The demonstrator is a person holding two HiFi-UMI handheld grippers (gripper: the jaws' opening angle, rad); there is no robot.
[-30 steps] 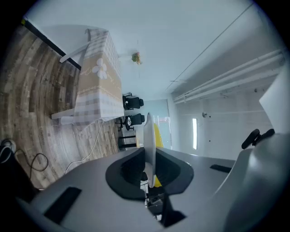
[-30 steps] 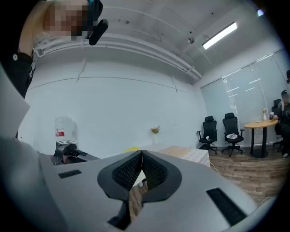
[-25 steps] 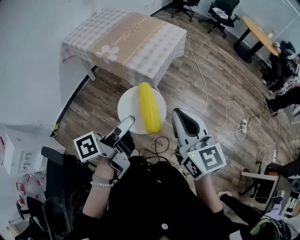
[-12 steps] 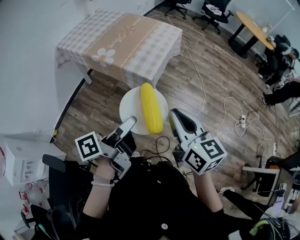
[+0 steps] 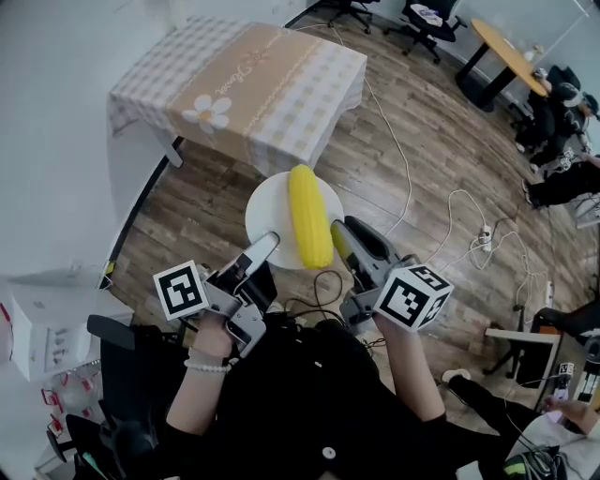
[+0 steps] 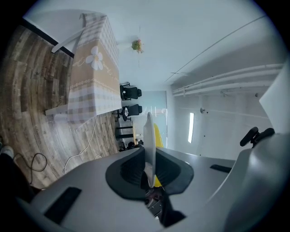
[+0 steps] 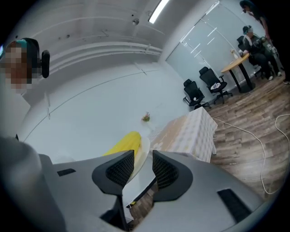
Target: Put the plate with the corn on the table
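A white plate (image 5: 272,208) carrying a yellow corn cob (image 5: 310,228) hangs in the air above the wooden floor, short of the cloth-covered table (image 5: 246,80). My left gripper (image 5: 265,246) is shut on the plate's near rim; in the left gripper view the plate (image 6: 148,136) shows edge-on between the pads, with the corn (image 6: 157,134) behind. My right gripper (image 5: 342,239) is at the plate's right rim and its jaws have just been opening. In the right gripper view the rim (image 7: 144,152) sits loosely between the spread pads, beside the corn (image 7: 121,142).
White cables (image 5: 450,216) trail over the floor to the right. Office chairs (image 5: 431,14) and a round wooden table (image 5: 506,52) stand at the back right, with seated people (image 5: 562,112) nearby. White boxes (image 5: 37,328) lie at the left.
My right gripper has rolled, dropped lower and come in to the plate's right rim. The plate and left gripper have drifted slightly toward the table.
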